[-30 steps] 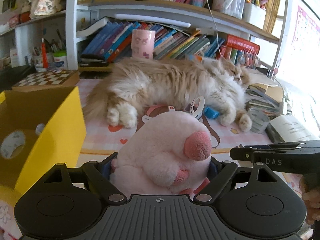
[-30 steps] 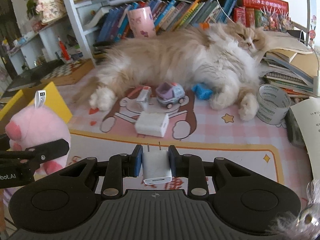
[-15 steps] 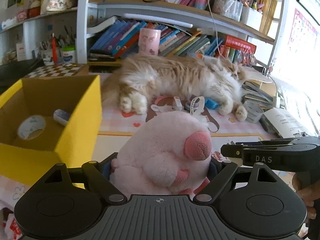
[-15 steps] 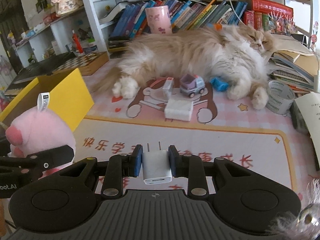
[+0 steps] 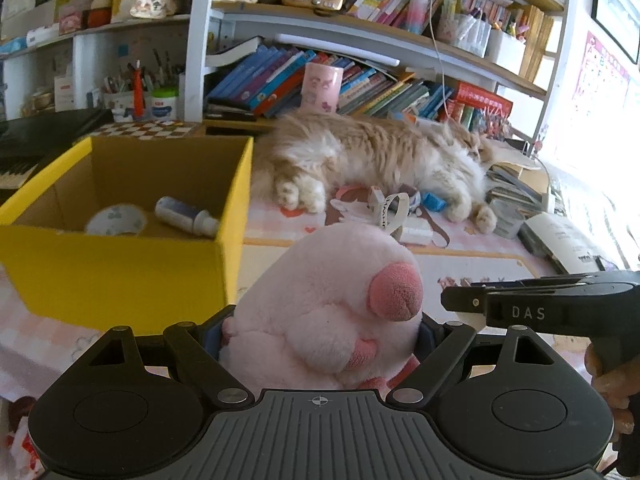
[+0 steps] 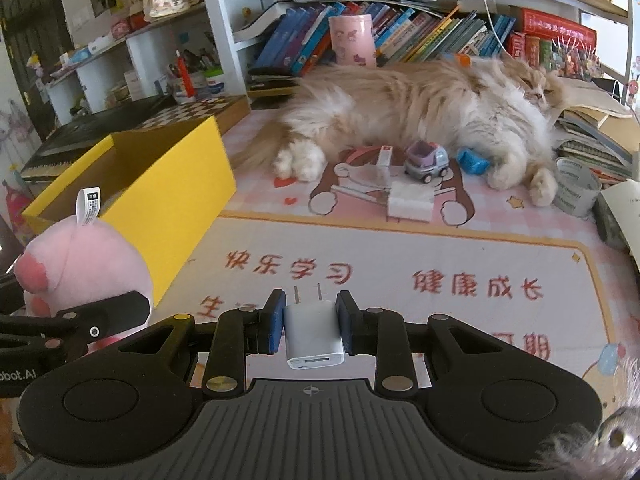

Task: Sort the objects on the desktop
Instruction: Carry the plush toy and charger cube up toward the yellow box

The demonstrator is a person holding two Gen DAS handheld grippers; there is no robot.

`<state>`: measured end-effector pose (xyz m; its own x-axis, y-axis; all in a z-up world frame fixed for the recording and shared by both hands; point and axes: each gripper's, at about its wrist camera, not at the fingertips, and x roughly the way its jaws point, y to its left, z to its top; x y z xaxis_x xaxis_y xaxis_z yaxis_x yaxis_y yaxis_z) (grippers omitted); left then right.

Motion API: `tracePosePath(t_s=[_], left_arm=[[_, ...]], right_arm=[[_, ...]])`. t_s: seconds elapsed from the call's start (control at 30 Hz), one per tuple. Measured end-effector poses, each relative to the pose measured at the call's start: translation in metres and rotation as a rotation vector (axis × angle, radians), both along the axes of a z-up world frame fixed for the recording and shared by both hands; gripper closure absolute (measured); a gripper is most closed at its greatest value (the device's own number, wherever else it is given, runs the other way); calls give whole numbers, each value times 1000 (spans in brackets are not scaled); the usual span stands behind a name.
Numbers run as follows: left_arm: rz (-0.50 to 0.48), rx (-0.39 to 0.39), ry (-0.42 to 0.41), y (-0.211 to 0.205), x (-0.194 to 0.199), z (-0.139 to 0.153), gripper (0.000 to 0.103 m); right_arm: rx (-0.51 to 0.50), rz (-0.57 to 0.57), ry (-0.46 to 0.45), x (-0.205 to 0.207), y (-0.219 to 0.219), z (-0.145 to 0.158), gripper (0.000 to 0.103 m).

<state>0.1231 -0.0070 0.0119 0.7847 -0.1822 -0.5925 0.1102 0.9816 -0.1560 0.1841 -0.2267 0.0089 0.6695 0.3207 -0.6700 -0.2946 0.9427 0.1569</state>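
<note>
A yellow box (image 5: pixel 120 268) is sitting at left with a tube (image 5: pixel 186 217) lying inside. Beside it, the left gripper (image 5: pixel 320 332) is clasping a pink plush toy (image 5: pixel 328 312), snout pointing right. The right gripper (image 6: pixel 311 322) is clamping a white charger (image 6: pixel 312 330), prongs pointing forward, above a pink desk mat (image 6: pixel 400 256). A cat (image 6: pixel 420 112) is lying before bookshelves (image 5: pixel 360 80).

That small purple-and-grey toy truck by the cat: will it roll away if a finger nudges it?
Likely yes: the toy truck stands upright on its wheels on the flat pink desk mat. It looks like light plastic, so it may also skid or tip.
</note>
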Motion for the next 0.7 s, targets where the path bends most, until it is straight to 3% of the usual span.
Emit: tracePosePath(t_s=[0.7], left_arm=[[-3,37,65,71,-88,-7,16]], right_arm=[[-12,56,44,-94,91,-15,78]])
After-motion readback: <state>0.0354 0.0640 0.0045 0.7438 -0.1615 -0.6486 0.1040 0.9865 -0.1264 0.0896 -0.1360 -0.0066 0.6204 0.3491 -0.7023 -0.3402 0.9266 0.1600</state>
